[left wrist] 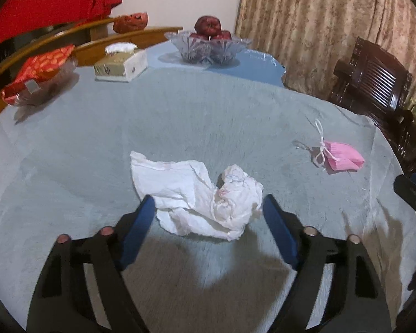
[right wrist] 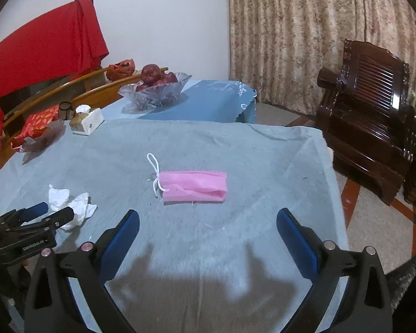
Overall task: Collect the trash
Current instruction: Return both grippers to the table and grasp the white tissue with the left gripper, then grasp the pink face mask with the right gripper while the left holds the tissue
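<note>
Grey tablecloth [left wrist: 69,166]: crumpled tissue [left wrist: 197,197] between spread left claw [left wrist: 208,208], possibly touching.

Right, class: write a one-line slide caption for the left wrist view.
Open left gripper straddling crumpled white tissue on the grey tablecloth, pink face mask lying apart.

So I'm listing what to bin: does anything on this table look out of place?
Two things. A crumpled white tissue lies loose on the grey cloth, between the open left gripper fingers. A folded pink face mask lies ahead of the open right gripper.
</note>
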Demonstrator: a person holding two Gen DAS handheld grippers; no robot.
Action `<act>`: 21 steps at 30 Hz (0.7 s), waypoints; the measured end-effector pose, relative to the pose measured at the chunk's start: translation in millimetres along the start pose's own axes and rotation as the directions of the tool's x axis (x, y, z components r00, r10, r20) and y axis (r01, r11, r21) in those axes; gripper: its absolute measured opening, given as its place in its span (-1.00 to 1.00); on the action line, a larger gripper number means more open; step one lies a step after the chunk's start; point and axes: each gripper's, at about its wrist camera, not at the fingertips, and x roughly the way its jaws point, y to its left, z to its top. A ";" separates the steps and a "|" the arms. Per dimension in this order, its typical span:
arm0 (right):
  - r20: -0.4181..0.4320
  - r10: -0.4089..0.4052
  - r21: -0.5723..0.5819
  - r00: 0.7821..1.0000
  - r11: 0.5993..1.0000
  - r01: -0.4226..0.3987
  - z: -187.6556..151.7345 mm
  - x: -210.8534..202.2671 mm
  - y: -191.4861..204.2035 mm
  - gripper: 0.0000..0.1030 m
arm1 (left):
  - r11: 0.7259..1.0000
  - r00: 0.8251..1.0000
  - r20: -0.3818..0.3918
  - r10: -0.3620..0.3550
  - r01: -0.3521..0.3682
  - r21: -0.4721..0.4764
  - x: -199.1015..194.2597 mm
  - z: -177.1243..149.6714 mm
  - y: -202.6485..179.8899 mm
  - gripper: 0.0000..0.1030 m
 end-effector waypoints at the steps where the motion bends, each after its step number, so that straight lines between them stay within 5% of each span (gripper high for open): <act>1: -0.002 0.000 0.001 1.000 1.000 0.000 1.2 3.0 0.2 0.88 | 1.000 1.000 -0.018 -0.009 0.009 -0.001 4.1 1.2 0.1 0.24; 6: -0.009 0.002 0.001 1.000 1.000 -0.002 8.1 20.3 3.6 0.88 | 0.999 0.998 -0.051 -0.037 0.036 -0.011 13.1 2.3 -1.9 -0.57; 21: -0.110 0.007 0.024 0.994 1.000 -0.005 28.2 82.0 4.6 0.84 | 1.000 1.000 0.010 0.004 -0.004 0.014 23.2 22.2 -14.4 -0.69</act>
